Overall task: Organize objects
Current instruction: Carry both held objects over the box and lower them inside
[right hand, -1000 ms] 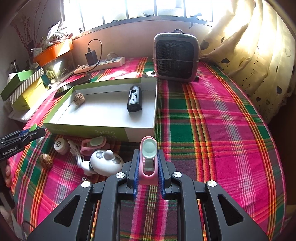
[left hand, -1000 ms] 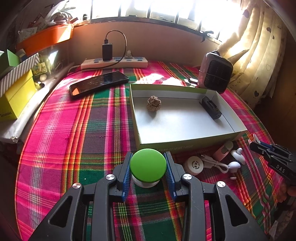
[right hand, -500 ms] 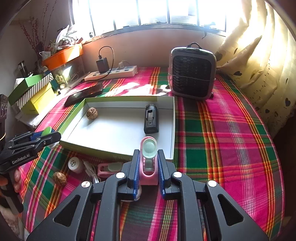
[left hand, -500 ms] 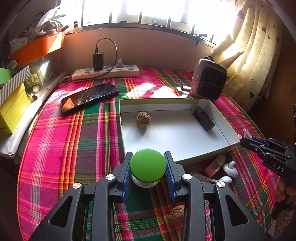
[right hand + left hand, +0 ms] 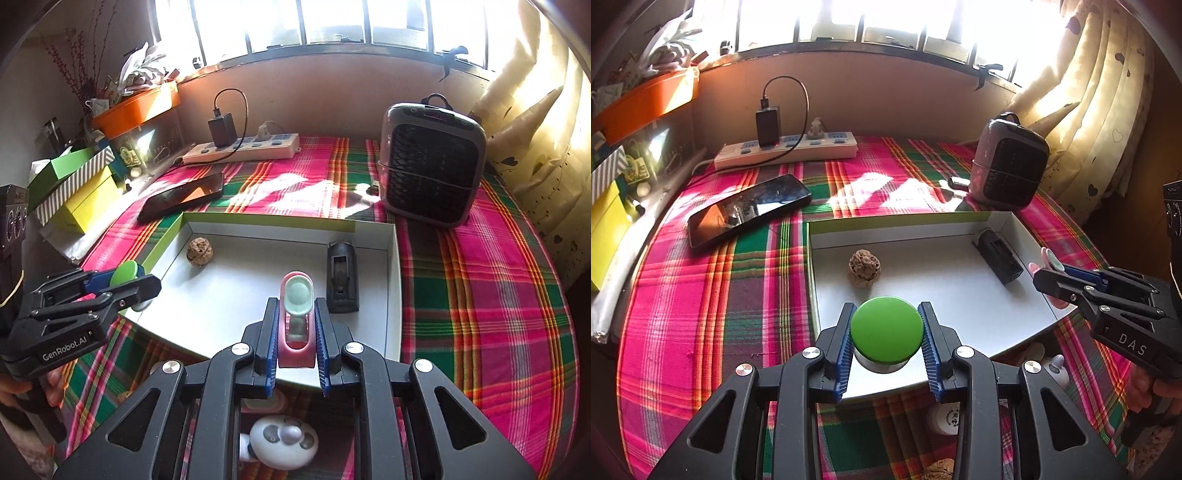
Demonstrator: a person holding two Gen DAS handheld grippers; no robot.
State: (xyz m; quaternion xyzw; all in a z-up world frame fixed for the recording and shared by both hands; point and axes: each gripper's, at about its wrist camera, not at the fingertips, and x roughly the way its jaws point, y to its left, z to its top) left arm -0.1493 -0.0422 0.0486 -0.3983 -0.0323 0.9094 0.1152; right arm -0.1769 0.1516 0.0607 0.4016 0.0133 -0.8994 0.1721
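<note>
Both tools now over box (image 5: 1008,225) near rim — left tool (image 5: 886,334) clamps green-capped jar (image 5: 885,330), right tool (image 5: 295,328) clamps pink clip (image 5: 296,314).

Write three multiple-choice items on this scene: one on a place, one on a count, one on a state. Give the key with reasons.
1. Where does the phone lie?
A. inside the box
B. on the plaid cloth, left of the box
C. on the heater

2. How many things lie on the floor of the white box?
A. two
B. four
C. none

3. What is the left gripper doing?
A. open and empty
B. shut on the green-topped object
C. shut on the walnut

Key: 1 B, it rests on the cloth outside the box wall. 2 A, only the walnut and the black device lie there. 3 B, both pads press the green-topped object.
</note>
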